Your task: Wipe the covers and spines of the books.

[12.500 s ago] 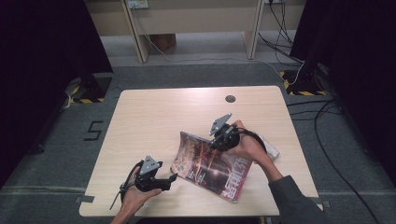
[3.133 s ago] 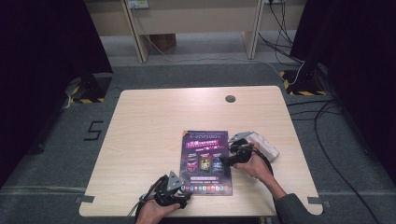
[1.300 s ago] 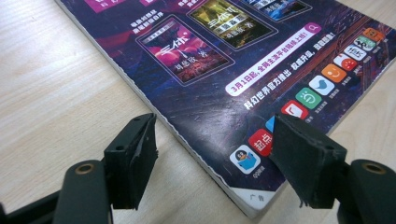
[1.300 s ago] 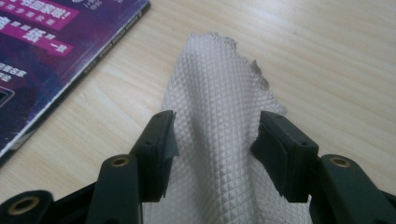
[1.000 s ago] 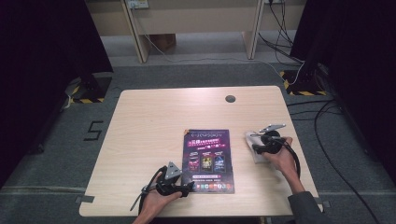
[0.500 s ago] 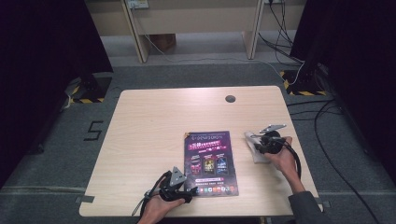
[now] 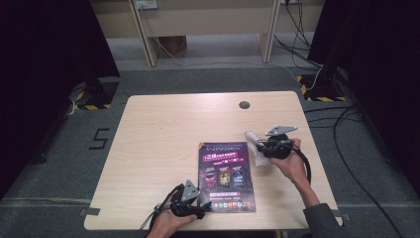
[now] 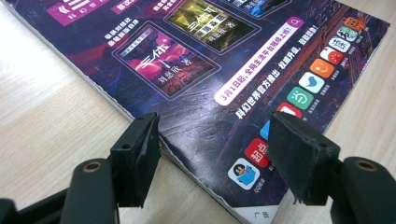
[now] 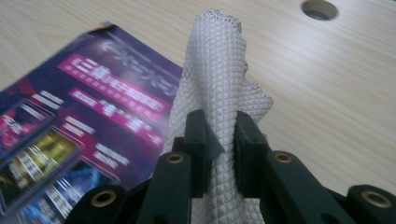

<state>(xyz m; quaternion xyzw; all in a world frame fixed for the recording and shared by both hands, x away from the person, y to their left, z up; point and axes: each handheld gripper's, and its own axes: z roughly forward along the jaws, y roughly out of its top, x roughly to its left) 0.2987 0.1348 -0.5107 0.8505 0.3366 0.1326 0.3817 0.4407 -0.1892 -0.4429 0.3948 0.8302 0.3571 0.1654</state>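
Observation:
A purple-covered magazine [image 7: 227, 176] lies flat and closed on the wooden table [image 7: 163, 129]. My left gripper [image 7: 205, 206] is at its near left corner. In the left gripper view it is open [image 8: 212, 135], with the magazine's [image 8: 210, 70] edge between the jaws and neither pad touching it. My right gripper [image 7: 260, 146] is just right of the magazine's top edge. Its jaws have just been closing and are now shut [image 9: 219, 135] on a white waffle-textured cloth [image 9: 217, 70]. The cloth [image 7: 253, 141] stands up bunched from the jaws, off the table.
A round cable hole [image 7: 244, 104] sits in the table near its far edge, and also appears in the right gripper view [image 9: 319, 8]. Bare wood stretches across the left and far parts of the table. Cables and dark curtains surround the table on the floor.
The right gripper closed on the white cloth and raised it a little from the table. The left gripper stayed at the magazine's near corner. The magazine has not moved.

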